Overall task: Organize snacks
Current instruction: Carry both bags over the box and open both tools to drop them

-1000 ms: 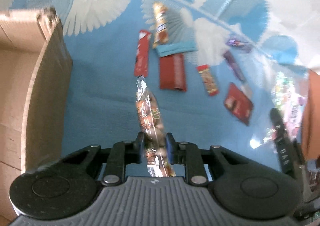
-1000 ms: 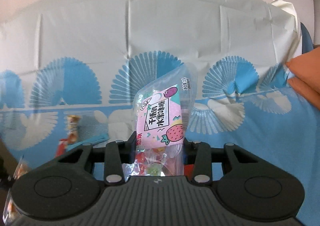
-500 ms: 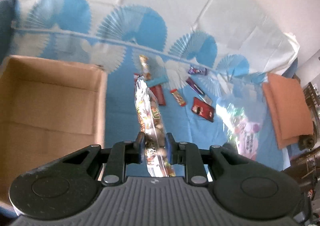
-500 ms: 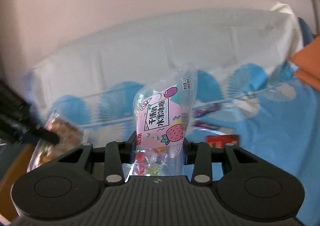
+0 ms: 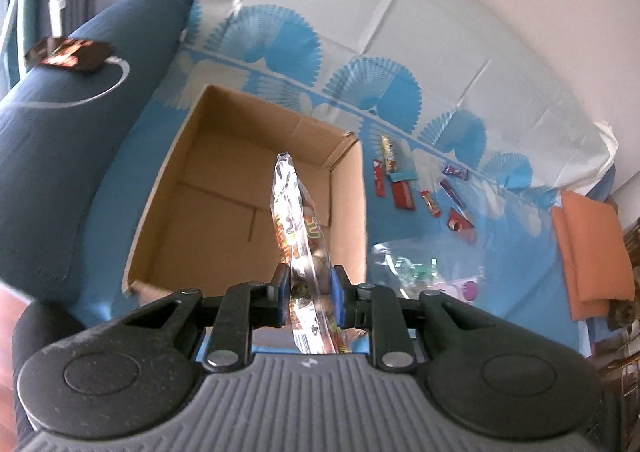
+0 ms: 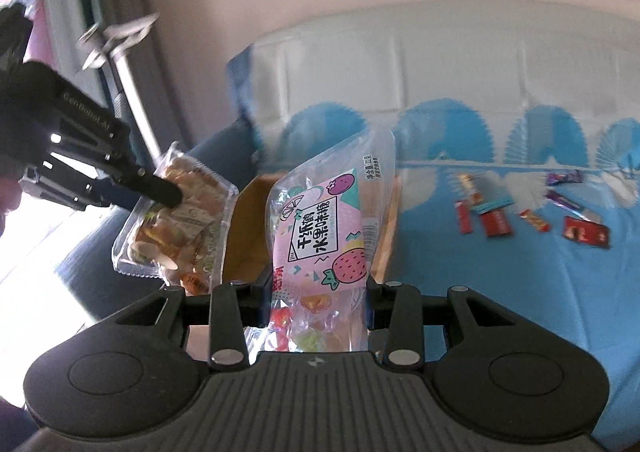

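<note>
My left gripper (image 5: 308, 288) is shut on a clear nut snack bag (image 5: 294, 219) and holds it above the open cardboard box (image 5: 224, 195). In the right wrist view the left gripper (image 6: 160, 187) and its bag (image 6: 180, 211) hang at the left, over the box (image 6: 248, 236). My right gripper (image 6: 316, 292) is shut on a pink fruit-candy bag (image 6: 324, 228) in the air just right of the box. That candy bag shows blurred in the left wrist view (image 5: 424, 276).
Several small snack packets (image 5: 404, 191) lie on the blue patterned sheet right of the box; they also show in the right wrist view (image 6: 496, 219). A dark blue cushion (image 5: 52, 123) with a packet on it lies left of the box. An orange cloth (image 5: 592, 248) lies far right.
Both grippers rose and swung left with their bags. The left one went from above the loose packets to over the box; the right one came close beside it.
</note>
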Action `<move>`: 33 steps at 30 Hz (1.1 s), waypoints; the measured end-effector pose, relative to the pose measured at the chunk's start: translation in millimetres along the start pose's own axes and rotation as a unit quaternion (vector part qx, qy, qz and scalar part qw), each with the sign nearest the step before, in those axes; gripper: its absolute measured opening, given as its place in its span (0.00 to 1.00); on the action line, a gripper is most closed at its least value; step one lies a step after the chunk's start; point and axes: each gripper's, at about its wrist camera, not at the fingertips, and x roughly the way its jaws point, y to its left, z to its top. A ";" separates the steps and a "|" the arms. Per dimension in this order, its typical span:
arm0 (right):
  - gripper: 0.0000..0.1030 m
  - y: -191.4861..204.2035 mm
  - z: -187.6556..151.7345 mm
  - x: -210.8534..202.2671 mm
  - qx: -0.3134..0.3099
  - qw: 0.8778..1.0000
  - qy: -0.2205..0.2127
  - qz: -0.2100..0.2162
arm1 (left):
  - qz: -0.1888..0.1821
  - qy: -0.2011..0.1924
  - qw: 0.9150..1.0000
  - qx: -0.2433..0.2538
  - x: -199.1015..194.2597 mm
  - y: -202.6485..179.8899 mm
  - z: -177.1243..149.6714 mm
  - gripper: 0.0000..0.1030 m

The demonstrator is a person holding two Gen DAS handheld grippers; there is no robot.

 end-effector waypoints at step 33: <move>0.31 15.0 30.4 135.2 -0.009 0.997 0.070 0.000 | 0.065 0.015 0.998 0.014 134.3 52.4 68.9 0.10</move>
